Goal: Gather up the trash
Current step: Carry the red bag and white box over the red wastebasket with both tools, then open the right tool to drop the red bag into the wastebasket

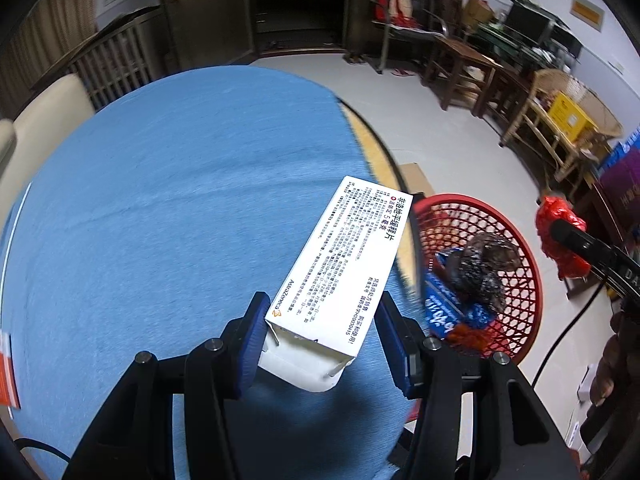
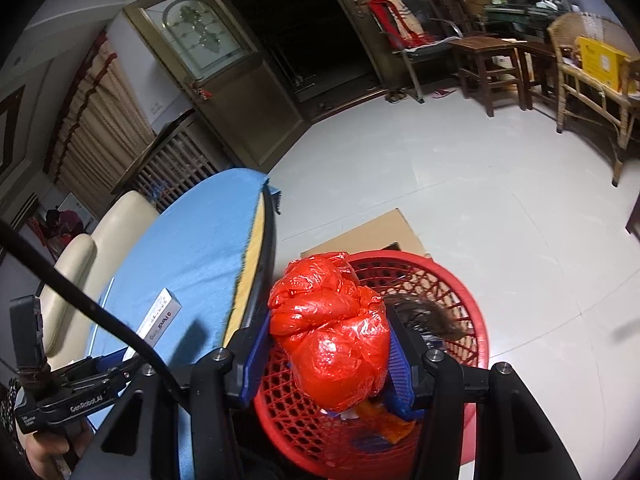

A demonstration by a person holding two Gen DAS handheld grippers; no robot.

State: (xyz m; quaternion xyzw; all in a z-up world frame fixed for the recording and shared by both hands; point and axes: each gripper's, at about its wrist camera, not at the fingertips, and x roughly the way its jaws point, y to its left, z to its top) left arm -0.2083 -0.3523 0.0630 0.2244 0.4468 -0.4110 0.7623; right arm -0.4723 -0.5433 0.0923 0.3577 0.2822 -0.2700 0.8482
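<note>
While my left gripper [image 1: 320, 344] pinches white box [image 1: 340, 256] by its open flap end, box juts out over blue cloth [image 1: 160, 200] on round table. Box: smooth printed cardboard, long, rectangular. Red basket [image 1: 516, 240] just right of table edge, on floor: plastic lattice, round. Inside basket: blue wrapper [image 1: 440, 308], dark crumpled lump [image 1: 480, 268], orange scrap [image 1: 464, 334]. My right gripper [image 2: 330, 356] clamps red bag [image 2: 332, 328] over basket: glossy crinkled plastic, bunched into ball. Flat cardboard sheet [image 2: 372, 232] lies behind basket.
</note>
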